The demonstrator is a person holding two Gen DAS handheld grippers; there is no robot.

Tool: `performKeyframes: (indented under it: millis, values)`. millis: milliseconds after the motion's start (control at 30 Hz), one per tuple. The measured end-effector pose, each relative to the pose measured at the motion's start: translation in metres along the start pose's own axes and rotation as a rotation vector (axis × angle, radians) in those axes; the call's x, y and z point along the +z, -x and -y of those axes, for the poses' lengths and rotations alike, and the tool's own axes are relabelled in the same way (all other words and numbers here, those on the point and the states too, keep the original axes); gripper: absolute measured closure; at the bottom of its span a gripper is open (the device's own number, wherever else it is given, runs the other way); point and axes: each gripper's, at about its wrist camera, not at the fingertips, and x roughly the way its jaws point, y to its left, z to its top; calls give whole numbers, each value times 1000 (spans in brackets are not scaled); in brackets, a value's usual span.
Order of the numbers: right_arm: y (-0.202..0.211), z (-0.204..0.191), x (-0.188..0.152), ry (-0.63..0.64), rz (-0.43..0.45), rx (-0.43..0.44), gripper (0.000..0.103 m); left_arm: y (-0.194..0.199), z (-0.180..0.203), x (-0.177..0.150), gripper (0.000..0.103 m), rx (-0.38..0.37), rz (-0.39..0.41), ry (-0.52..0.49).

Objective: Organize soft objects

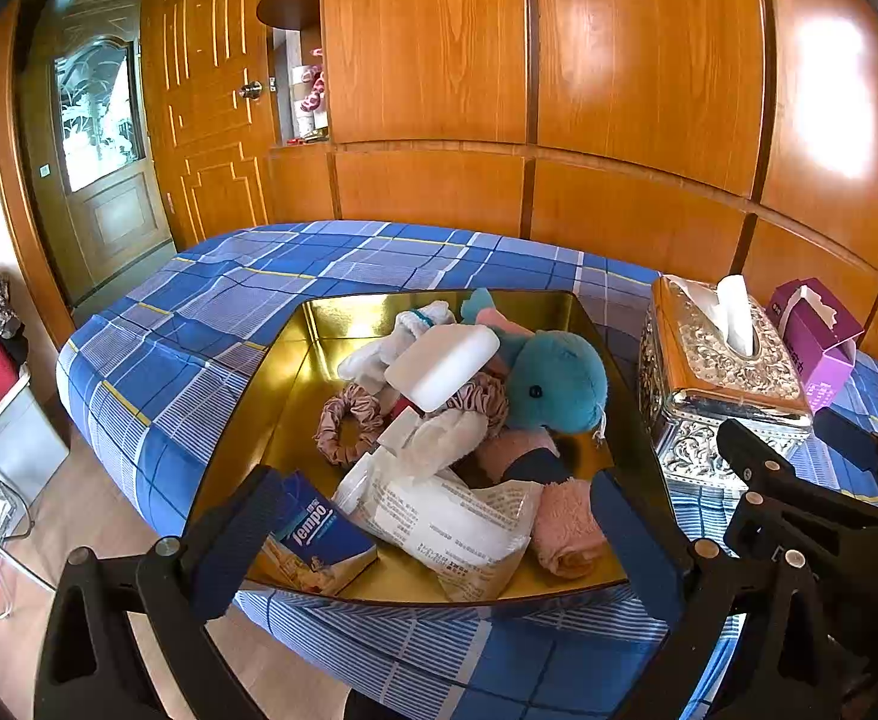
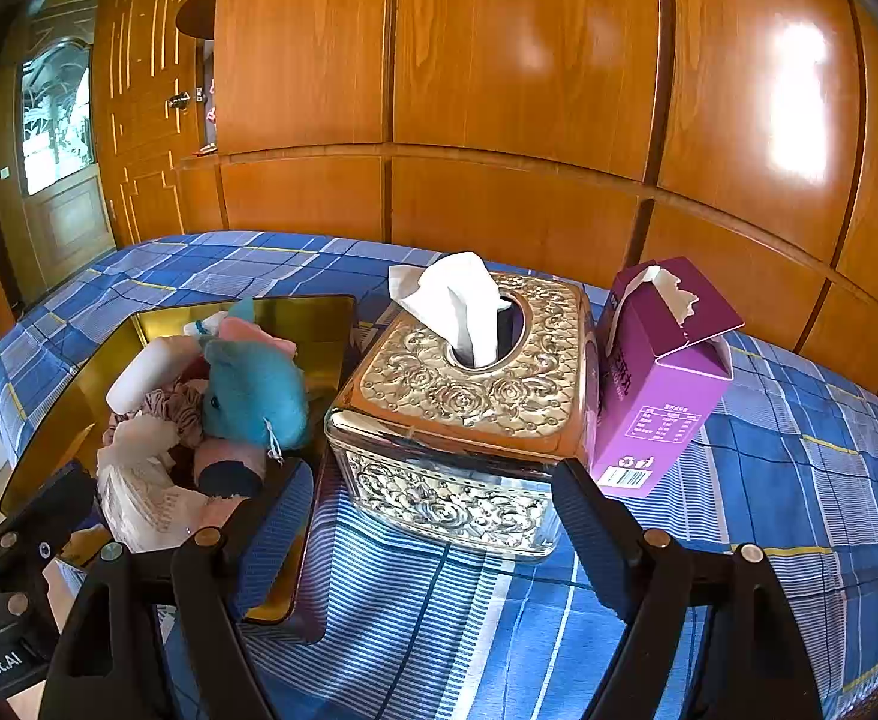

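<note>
Heaped in the gold tray on the blue plaid bedspread, straight ahead of the left gripper: a teal plush toy, a white sponge block, a mauve scrunchie, white socks, a printed white wipes packet, a pink towel roll and a blue Tempo tissue pack. Buried under the plush and sponge, further pink and dark cloth, too tangled to name; the tray's near edge partly masked by the blue-padded fingers. Left jaws spread wide, spanning almost the tray's whole width, gripping nothing, one pad overlapping the Tempo pack and the other the towel roll in view, actual contact not clear. Right gripper likewise spread wide and empty, framing the near face of the ornate gold tissue box, a white tissue sticking up from its slot. Just right of that box, touching or nearly so, a torn-open purple carton. To the left of the right fingers, the same tray and plush, with the left gripper's black frame cut off at the corner. Behind everything, glossy wooden wardrobe panels and a door with frosted glass.
</note>
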Motion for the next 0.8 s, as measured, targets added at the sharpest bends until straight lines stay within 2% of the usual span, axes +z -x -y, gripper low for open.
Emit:
performKeyframes:
  millis: [433, 633, 700, 800]
  values:
    - [-1, 0, 0, 0, -5, -3, 20, -1, 1, 0, 0, -6, -9, 2]
    - [-2, 0, 0, -1, -4, -5, 20, 3, -1, -1, 1, 1, 30, 9]
    - [-2, 1, -1, -3, -4, -4, 20, 4, -2, -1, 4, -1, 43, 8]
    - [3, 5, 1, -12, 15, 0, 20, 2, -2, 0, 3, -18, 29, 8]
